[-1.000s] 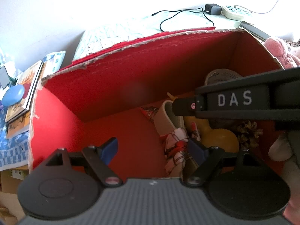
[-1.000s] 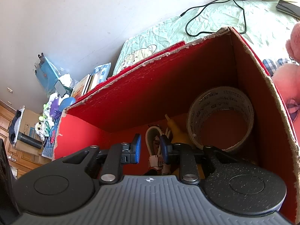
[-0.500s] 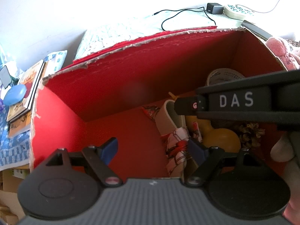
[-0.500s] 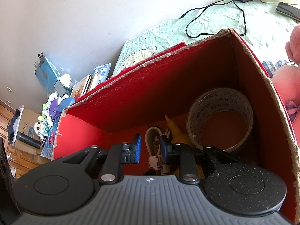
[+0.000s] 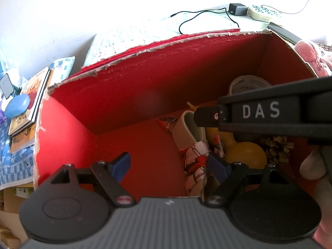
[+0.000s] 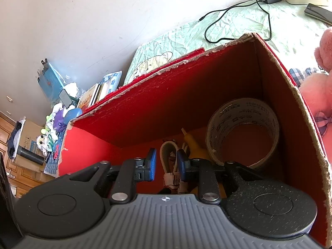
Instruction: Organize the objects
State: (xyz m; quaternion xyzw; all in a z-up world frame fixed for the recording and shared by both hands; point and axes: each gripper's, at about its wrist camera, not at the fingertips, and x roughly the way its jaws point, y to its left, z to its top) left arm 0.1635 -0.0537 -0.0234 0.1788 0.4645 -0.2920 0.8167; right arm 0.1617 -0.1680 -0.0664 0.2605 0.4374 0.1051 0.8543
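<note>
- We hold both grippers, left gripper [image 5: 169, 165] and right gripper [image 6: 166, 162], jaws released, over the torn-edged red cardboard box [image 6: 166, 108].
- At 2 o'clock inside stands a round printed tape roll [image 6: 242, 130]; the crinkled green bed sheet [image 6: 238, 27] lies at 12.

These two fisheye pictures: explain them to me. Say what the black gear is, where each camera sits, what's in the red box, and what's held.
No robot here: a person carries a two-finger gripper in each hand, with a camera on each looking forward along its blue-tipped fingers. One picture is from the left gripper, the other from the right gripper. The black bar marked DAS in the left view looks like the other gripper seen from the side. Both aim into a red box on a bed. Inside lie a tape roll, a yellow gourd, a pine cone and a patterned slipper. Both grippers are open and hold nothing.
</note>
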